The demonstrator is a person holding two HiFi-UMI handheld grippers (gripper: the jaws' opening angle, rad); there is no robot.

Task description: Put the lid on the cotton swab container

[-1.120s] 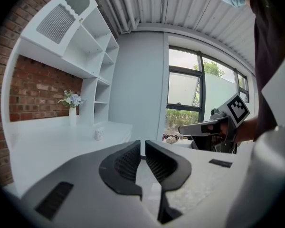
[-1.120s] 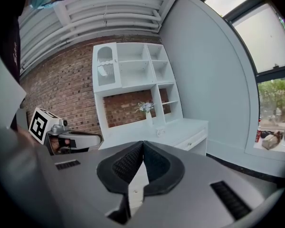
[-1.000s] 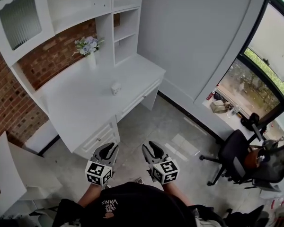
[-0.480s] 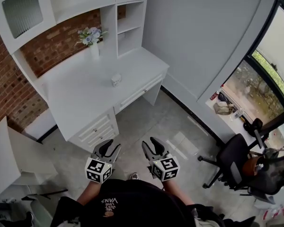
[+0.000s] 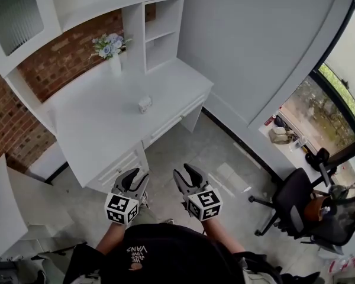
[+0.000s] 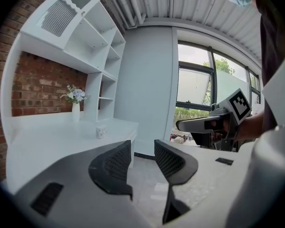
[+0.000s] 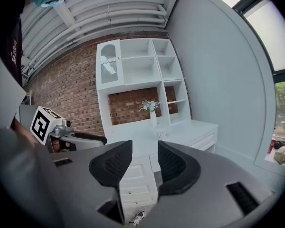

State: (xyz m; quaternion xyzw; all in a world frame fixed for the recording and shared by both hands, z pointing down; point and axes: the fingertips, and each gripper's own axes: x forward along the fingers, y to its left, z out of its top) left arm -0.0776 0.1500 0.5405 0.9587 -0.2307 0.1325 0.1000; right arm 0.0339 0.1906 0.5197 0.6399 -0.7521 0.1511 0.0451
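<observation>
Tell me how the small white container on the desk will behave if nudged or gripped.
The container looks small and squat, so it is probably light and slow to tip. It stands alone on the smooth white desk, so a nudge would likely slide it. It is too distant to judge stiffness.

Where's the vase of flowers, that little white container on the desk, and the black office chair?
flower vase [image 5: 115, 65]: head view, on the white vase body.
small white container [image 5: 144, 105]: head view, on its side wall.
office chair [image 5: 293, 200]: head view, on its black seat.
</observation>
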